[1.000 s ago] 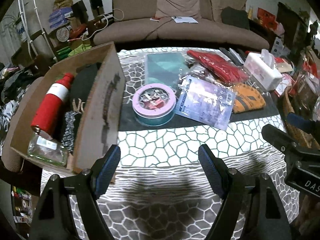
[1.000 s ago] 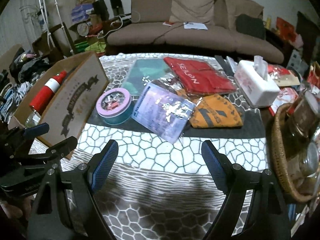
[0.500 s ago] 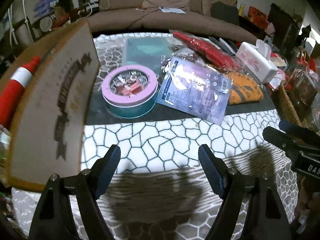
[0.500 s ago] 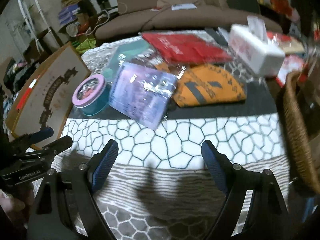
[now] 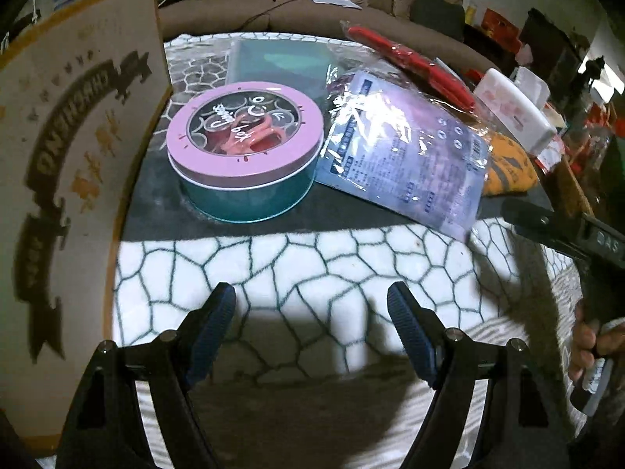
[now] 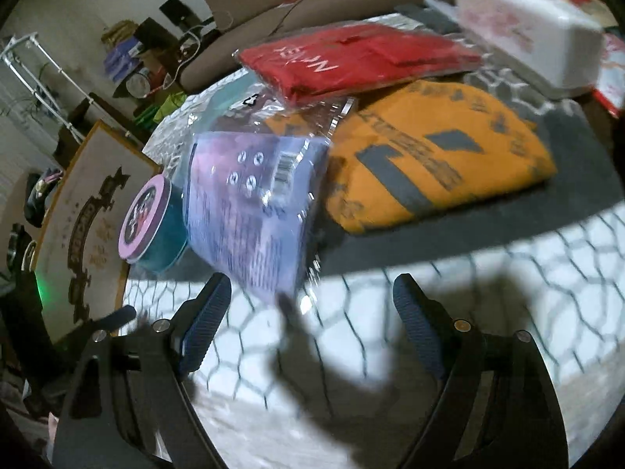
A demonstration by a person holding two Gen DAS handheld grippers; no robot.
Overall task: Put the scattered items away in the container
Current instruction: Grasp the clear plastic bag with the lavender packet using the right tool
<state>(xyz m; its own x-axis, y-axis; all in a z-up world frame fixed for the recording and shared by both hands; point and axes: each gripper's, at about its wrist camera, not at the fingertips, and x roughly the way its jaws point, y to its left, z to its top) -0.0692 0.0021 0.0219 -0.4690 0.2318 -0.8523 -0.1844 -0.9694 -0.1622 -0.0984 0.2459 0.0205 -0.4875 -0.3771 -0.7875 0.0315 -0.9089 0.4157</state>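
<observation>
Patterned cloth covers the surface [image 5: 351,258]; sofa [image 5: 297,19] at far side. Round tin [image 5: 246,164], pink lid, sits ahead of the left tongs [image 5: 311,308], slightly left, apart from them; cardboard box [image 5: 74,164] stands just left of it. Left tongs released, jaws wide, holding nothing. Purple packet [image 6: 250,211] lies ahead of the right tongs [image 6: 312,305], orange packet [image 6: 437,164] to its right. Right tongs likewise spread, empty.

Left gripper [image 5: 311,308]: black frame, blue ribbed pads [image 5: 213,322], silver screws. Right gripper [image 6: 308,305]: same look. Bare hand [image 5: 586,346], lower right of left view; white letters "DAS" above.
</observation>
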